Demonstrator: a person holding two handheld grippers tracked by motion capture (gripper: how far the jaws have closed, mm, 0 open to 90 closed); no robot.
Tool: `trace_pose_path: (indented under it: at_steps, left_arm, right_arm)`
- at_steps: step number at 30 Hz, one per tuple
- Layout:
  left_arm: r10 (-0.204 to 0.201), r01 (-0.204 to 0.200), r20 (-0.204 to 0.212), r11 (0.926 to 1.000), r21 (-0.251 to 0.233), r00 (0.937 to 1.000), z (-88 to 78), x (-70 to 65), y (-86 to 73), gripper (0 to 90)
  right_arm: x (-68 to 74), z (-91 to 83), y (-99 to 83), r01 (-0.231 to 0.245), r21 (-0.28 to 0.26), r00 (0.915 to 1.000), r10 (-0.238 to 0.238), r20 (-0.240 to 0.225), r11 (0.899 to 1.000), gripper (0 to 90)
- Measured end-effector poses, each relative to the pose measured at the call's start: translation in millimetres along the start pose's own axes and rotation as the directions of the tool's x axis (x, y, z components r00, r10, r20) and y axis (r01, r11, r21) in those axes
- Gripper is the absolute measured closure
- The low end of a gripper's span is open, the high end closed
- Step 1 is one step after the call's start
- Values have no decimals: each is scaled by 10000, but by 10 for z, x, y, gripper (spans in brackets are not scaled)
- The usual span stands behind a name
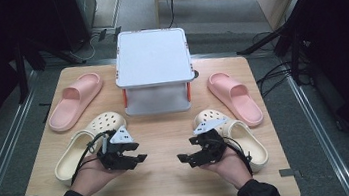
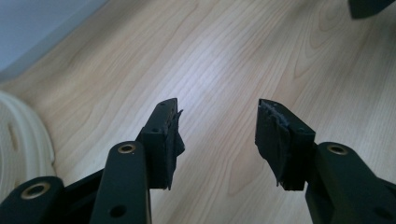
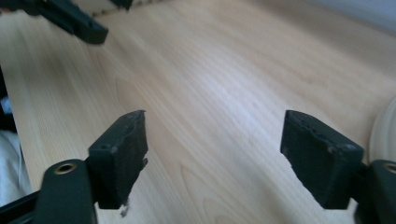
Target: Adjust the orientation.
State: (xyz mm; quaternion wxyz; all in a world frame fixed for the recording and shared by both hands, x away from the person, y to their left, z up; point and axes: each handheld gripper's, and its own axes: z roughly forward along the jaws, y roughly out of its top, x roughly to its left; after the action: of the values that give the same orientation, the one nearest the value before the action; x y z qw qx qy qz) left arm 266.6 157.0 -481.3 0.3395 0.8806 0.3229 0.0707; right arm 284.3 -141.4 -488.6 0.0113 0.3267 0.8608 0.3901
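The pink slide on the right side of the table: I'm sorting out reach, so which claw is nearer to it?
Right. The right claw sits below and left of that pink slide, with a cream clog between; the left claw is farther left.

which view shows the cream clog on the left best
The high view: the left cream clog shows nearly whole, toe holes up, beside the left gripper. The left gripper view catches a sliver of its ribbed side at the left edge. The right gripper view's cream curve is likely the other clog.
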Motion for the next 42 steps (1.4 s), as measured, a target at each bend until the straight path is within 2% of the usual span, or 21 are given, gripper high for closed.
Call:
trace_pose_path:
  at_steps: [1, 2, 5, 6, 7, 8, 9, 12, 14, 16, 17, 18, 20, 22, 25, 28, 31, 35, 37, 38, 42]
  left_arm:
    - [-116, 114, 110, 9999, 126, 9999, -8, 24, -7, 509]
    - [-187, 187, 19, 9996, 190, 9998, -11, 29, -7, 504]
    - [-335, 331, 116, 9990, 306, 9994, -14, 52, 6, 472]
    - [-353, 350, 96, 9987, 364, 9993, -18, 60, 11, 461]
    - [-369, 367, 65, 9987, 367, 9993, -20, 62, 12, 461]
    - [-454, 458, -124, 9984, 344, 9989, -26, 66, 11, 453]
    - [-462, 467, -132, 9982, 376, 9988, -35, 75, 10, 456]
    - [-432, 434, -95, 9987, 274, 9990, -78, 84, -2, 474]
    - [-551, 550, 21, 9981, 285, 9985, -112, 94, -9, 486]
    - [-603, 603, 4, 9977, 299, 9982, -129, 99, -9, 479]
    - [-603, 603, 4, 9977, 299, 9982, -129, 99, -9, 467]
    - [-608, 609, -32, 9978, 268, 9981, -141, 97, -11, 464]
    - [-612, 613, -43, 9980, 169, 9981, -165, 95, -19, 466]
    - [-697, 697, 39, 9975, 104, 9976, -187, 101, -31, 475]
    - [-820, 818, 135, 9966, 105, 9965, -212, 112, -51, 474]
    - [-883, 883, 112, 9961, 78, 9960, -251, 113, -61, 473]
    - [-1120, 1120, 192, 9937, 20, 9935, -293, 121, -84, 469]
    - [-1253, 1253, 30, 9921, -33, 9921, -364, 142, -131, 478]
    - [-1224, 1219, -260, 9923, -212, 9921, -428, 145, -163, 498]
    - [-1263, 1255, -283, 9917, -275, 9916, -448, 147, -171, 525]
    - [-1535, 1529, -215, 9879, -258, 9879, -528, 179, -236, 534]
  right_arm:
    - [9, -10, 14, 8, -196, 10000, -8, -26, 9998, 247]
    - [24, -20, 34, 45, -366, 10000, -45, -1, 9993, 265]
    - [62, -17, 51, 349, -536, 9991, -336, 261, 9980, 277]
    - [78, 0, 52, 334, -327, 9991, -325, 277, 9989, 352]
    - [78, 0, 52, 334, -327, 9991, -325, 277, 9989, 352]
    - [78, 23, 60, 157, -121, 9997, -155, 175, 9998, 399]
    - [82, 25, 64, 140, -93, 9997, -138, 211, 9999, 425]
    - [103, 22, 74, 279, -110, 9991, -275, 322, 9996, 450]
    - [128, 1, 82, 699, -253, 9970, -690, 341, 9972, 468]
    - [128, 1, 82, 816, -324, 9965, -810, 188, 9961, 471]
    - [128, 1, 82, 816, -324, 9965, -810, 188, 9961, 471]
    - [133, 12, 91, 431, -190, 9991, -430, 71, 9989, 498]
    - [140, 23, 96, 455, -158, 9990, -456, -29, 9988, 501]
    - [173, 54, 119, 599, 44, 9981, -599, 106, 9982, 532]
    - [161, 82, 130, 844, 140, 9964, -846, 88, 9963, 532]
    - [147, 85, 139, 791, 132, 9967, -794, 184, 9968, 534]
    - [123, 74, 175, 824, -72, 9963, -822, 264, 9966, 533]
    - [119, 82, 194, 962, -58, 9949, -960, 325, 9953, 523]
    - [118, 100, 212, 998, -74, 9948, -996, 228, 9950, 521]
    - [127, 118, 233, 1000, -113, 9948, -998, 210, 9949, 509]
    - [133, 150, 267, 770, -115, 9970, -770, -36, 9970, 509]
